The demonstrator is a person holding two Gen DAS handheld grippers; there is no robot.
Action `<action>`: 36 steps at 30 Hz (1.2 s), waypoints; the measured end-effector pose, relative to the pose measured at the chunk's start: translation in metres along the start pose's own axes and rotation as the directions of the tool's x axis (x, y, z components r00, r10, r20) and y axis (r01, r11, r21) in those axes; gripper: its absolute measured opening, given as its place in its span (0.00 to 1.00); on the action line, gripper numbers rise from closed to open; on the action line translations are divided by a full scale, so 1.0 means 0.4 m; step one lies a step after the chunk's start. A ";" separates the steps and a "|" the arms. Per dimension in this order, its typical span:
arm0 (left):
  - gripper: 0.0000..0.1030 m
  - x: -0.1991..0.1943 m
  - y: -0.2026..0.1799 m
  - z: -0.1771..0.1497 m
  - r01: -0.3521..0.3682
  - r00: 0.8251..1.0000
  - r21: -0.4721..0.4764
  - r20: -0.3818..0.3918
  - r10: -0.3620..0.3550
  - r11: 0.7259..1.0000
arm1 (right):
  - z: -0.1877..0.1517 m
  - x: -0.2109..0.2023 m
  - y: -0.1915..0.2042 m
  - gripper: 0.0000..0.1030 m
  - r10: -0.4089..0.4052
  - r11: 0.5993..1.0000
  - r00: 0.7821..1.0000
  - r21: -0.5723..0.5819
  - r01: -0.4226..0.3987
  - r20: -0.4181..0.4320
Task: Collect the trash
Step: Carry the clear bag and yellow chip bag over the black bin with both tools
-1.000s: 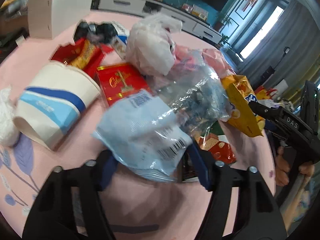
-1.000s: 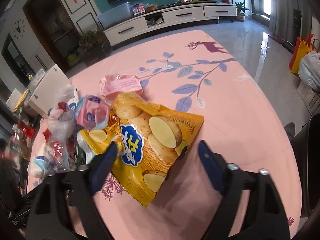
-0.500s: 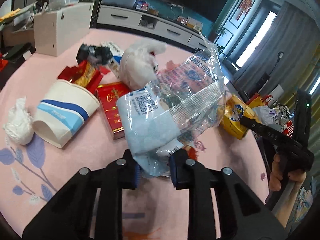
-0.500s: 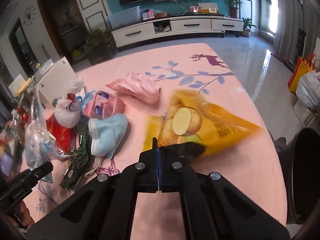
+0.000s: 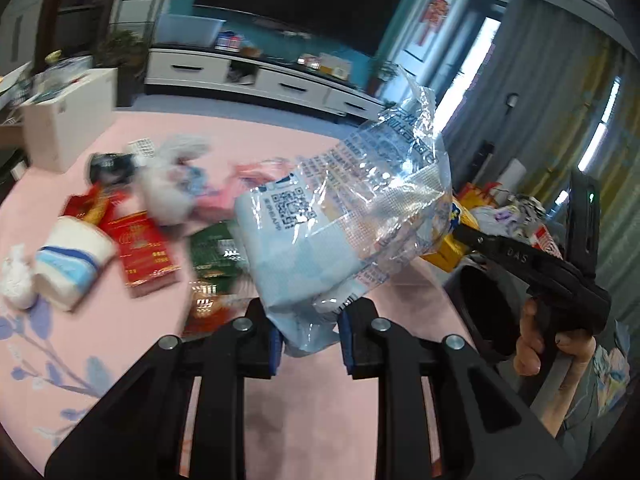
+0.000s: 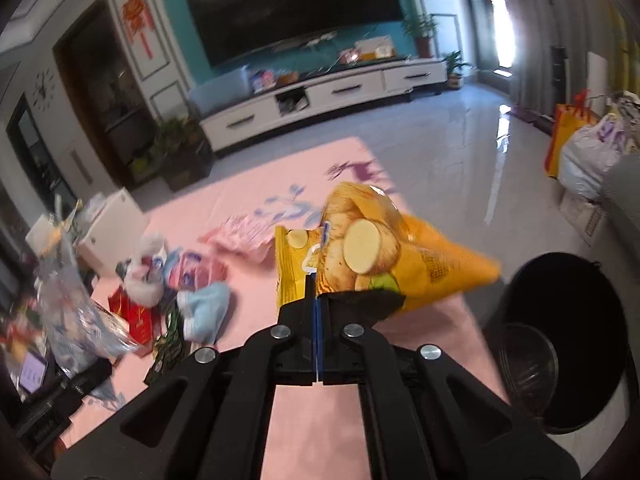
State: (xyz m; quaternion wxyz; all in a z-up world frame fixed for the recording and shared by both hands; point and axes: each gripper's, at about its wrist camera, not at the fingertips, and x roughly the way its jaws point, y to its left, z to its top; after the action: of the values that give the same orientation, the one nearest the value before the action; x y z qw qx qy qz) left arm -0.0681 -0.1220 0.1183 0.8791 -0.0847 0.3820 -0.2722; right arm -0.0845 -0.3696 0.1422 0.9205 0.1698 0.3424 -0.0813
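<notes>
My left gripper [image 5: 308, 330] is shut on a clear and pale blue plastic bag [image 5: 344, 216] and holds it up above the pink table [image 5: 120, 340]. My right gripper [image 6: 316, 312] is shut on a yellow potato chip bag [image 6: 380, 256], lifted above the table's right edge, left of the black trash bin [image 6: 560, 344] on the floor. The right gripper also shows in the left wrist view [image 5: 532, 264], with the bin [image 5: 484, 308] under it. More trash lies on the table: a paper cup [image 5: 70, 264], a red packet [image 5: 140, 244], green wrappers [image 5: 216, 256].
A white tissue ball [image 5: 14, 284] and a white bag [image 5: 168, 188] lie on the table. A blue face mask [image 6: 204, 308] and pink wrappers [image 6: 244, 236] lie near the middle. A white box [image 5: 66, 116] stands at the far left edge.
Both grippers have risen with their bags. The chip bag has moved right toward the black bin. The plastic bag is higher above the table.
</notes>
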 end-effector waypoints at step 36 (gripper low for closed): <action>0.23 0.568 -0.618 -0.127 0.291 0.877 0.209 -0.448 -0.173 0.934 | -0.069 -0.117 -0.630 0.01 -0.276 0.827 0.955 0.478 0.295 -0.111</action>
State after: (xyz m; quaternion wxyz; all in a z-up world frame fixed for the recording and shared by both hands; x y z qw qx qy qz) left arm -0.0798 -0.4494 0.0291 0.7392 0.0511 0.5091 -0.4379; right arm -0.2034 -0.5921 0.0890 0.8182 0.3454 0.3493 -0.2987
